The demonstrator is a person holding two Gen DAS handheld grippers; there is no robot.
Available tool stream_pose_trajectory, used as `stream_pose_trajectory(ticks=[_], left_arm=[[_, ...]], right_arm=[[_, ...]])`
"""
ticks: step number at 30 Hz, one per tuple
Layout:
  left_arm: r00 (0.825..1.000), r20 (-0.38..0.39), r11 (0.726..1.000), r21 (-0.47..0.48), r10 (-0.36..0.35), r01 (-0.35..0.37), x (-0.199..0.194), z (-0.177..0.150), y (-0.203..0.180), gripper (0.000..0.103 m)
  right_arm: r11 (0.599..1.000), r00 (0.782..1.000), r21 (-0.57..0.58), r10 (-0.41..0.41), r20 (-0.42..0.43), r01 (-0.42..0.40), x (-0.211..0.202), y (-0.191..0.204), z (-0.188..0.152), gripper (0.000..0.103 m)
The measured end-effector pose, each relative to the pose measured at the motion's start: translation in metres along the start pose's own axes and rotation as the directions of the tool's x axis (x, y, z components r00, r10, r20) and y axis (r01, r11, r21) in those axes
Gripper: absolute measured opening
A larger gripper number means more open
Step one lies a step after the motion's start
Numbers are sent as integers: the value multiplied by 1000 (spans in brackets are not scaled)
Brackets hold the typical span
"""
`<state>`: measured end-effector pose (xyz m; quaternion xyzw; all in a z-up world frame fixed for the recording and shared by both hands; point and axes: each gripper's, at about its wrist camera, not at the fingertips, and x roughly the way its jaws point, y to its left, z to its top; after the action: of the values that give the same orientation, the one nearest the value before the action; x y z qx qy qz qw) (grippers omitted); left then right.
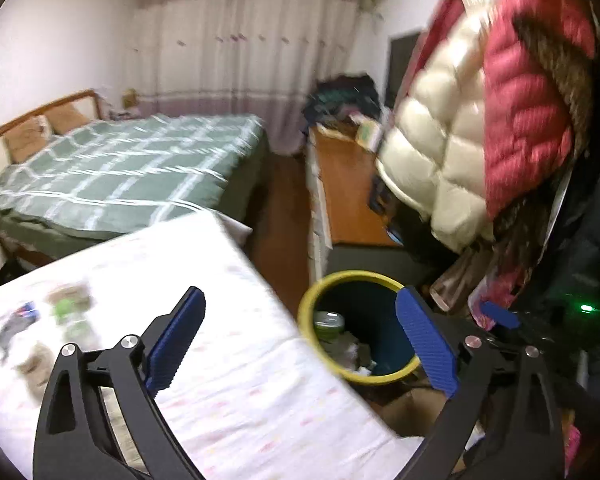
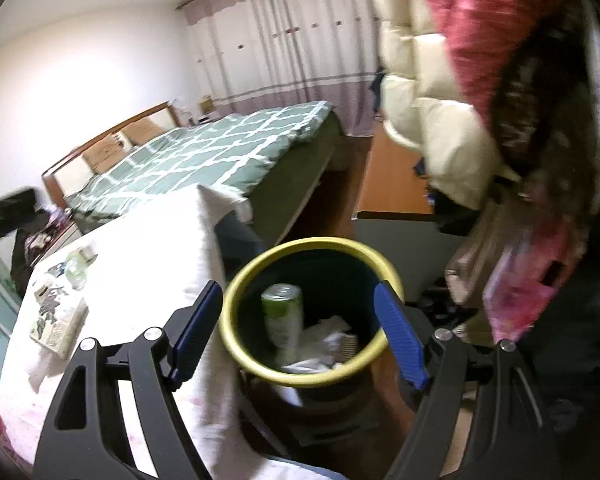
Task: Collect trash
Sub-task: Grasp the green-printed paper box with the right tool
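Note:
A dark bin with a yellow rim [image 1: 352, 276] [image 2: 312, 242] stands on the floor by the corner of a table under a white cloth [image 1: 240, 360] [image 2: 148, 248]. Inside the bin lie a green can [image 1: 329, 322] [image 2: 282, 312] and crumpled white paper [image 2: 332, 336]. My left gripper [image 1: 302, 296] is open and empty, straddling the table corner and the bin's near rim. My right gripper [image 2: 300, 286] hangs open and empty over the bin's mouth. Blurred litter [image 1: 64, 308] lies on the cloth at the left: a clear bottle [image 2: 76, 268] and a printed packet [image 2: 58, 322].
A bed with a green checked cover [image 1: 132, 168] [image 2: 220, 160] fills the far left. A wooden desk [image 1: 348, 184] runs along the right, with cream and red puffy jackets [image 1: 480, 120] [image 2: 460, 80] hanging over it, close above the bin. Brown floor shows between bed and desk.

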<state>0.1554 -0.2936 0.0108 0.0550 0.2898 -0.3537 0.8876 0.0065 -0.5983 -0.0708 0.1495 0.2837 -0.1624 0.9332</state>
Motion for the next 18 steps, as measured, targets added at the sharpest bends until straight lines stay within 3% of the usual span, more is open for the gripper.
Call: stream_pose_trajectory(ticks=[4, 8, 13, 18], left_arm=[[987, 83, 989, -67, 134, -129, -68, -19, 50, 97], [941, 112, 945, -121, 319, -305, -120, -49, 92, 97], [905, 83, 893, -218, 418, -393, -156, -86, 133, 97], [871, 48, 840, -293, 490, -456, -174, -114, 166, 97]], right_arm=[[997, 998, -51, 61, -21, -62, 13, 37, -2, 74], [985, 989, -97, 135, -60, -141, 29, 81, -5, 74], [958, 970, -160, 223, -99, -237, 35, 140, -10, 74], [906, 924, -200, 345, -166, -374, 46, 227, -28, 74]])
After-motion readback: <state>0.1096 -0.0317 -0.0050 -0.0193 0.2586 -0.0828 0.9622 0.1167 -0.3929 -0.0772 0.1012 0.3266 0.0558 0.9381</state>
